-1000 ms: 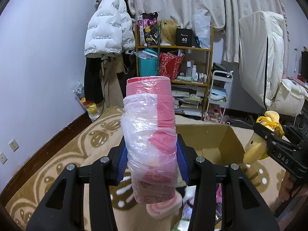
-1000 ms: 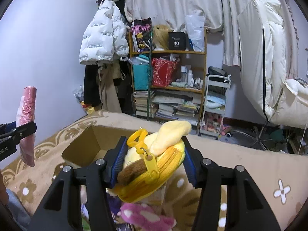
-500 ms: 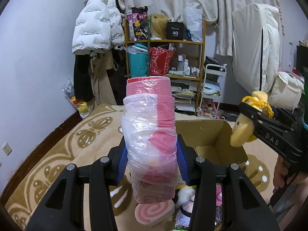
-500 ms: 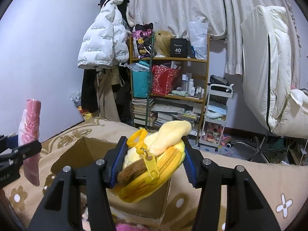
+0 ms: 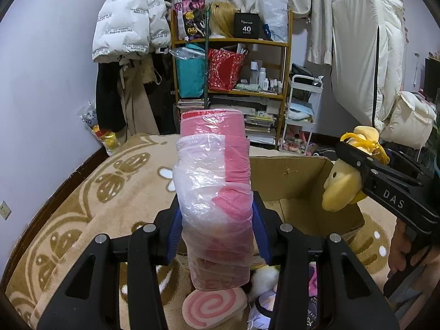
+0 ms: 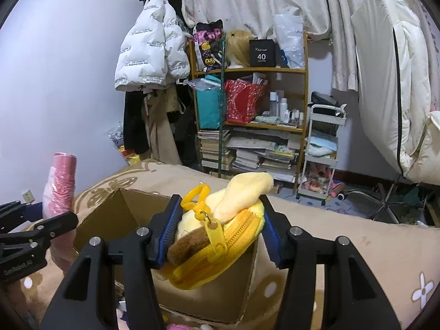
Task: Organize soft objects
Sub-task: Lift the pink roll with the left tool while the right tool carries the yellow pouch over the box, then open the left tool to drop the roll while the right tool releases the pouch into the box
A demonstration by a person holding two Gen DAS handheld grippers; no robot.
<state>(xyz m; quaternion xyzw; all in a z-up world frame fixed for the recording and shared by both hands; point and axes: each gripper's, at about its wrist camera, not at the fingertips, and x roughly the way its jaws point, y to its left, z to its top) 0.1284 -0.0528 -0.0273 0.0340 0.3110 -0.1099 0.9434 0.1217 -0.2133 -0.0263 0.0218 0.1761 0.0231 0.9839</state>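
The left gripper (image 5: 217, 228) is clamped on a pink roll wrapped in clear plastic (image 5: 214, 189), its blue pads pressing both sides of the lower half. The roll stands upright in the centre of the left wrist view, its top rising above the far edge of the bed. In the right wrist view the same roll appears at the left edge of the frame.

The right gripper (image 6: 217, 231) grips a yellow plush pouch (image 6: 217, 250) with a zipper and a yellow plastic clip (image 6: 196, 196). The pouch fills the gap between the blue pads in the lower centre of the frame, tilted, with a pale yellow flap pointing upper right.

An open cardboard box (image 5: 299, 187) sits on the patterned beige blanket (image 5: 90, 209), directly behind both grippers. The pouch is held above the box's right side in the left wrist view.

Below the roll, at the bottom centre of that view, lies a pink swirl cushion (image 5: 211, 306), beside a white fluffy item that is probably another plush toy.

A wooden shelf unit (image 6: 250, 118) stands against the rear wall.
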